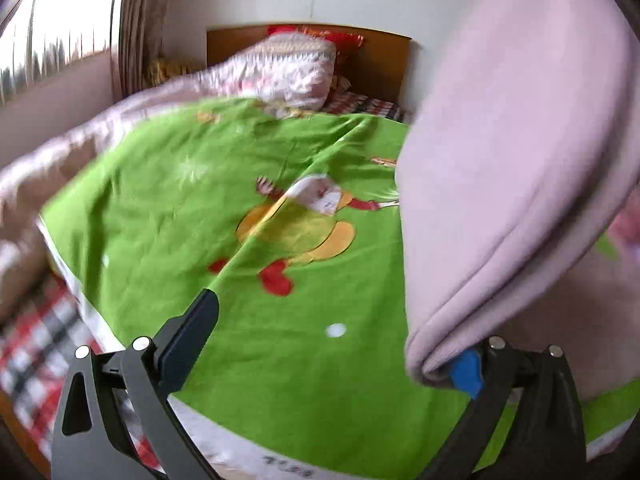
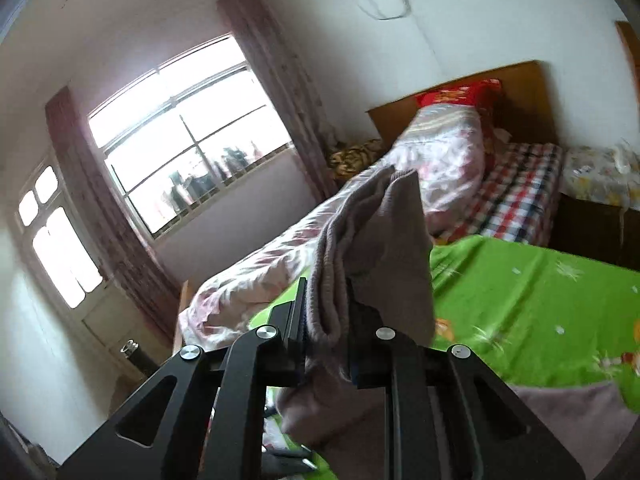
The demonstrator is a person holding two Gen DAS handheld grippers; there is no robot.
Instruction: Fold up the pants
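Right claw (image 2: 326,320) pinches pants (image 2: 372,240) — left claw (image 1: 340,340) agape.

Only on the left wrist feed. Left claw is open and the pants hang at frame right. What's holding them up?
Observer: The right claw is shut on the pants, with a bunched fold between its fingers.
Operator: Any of it on the bed?
Observer: Yes. In the right wrist view the lower stretch appears to lie on the green sheet, at lower right.
Operator: Which way is the right claw facing?
Observer: Tilted up, toward the window and the pink quilt.
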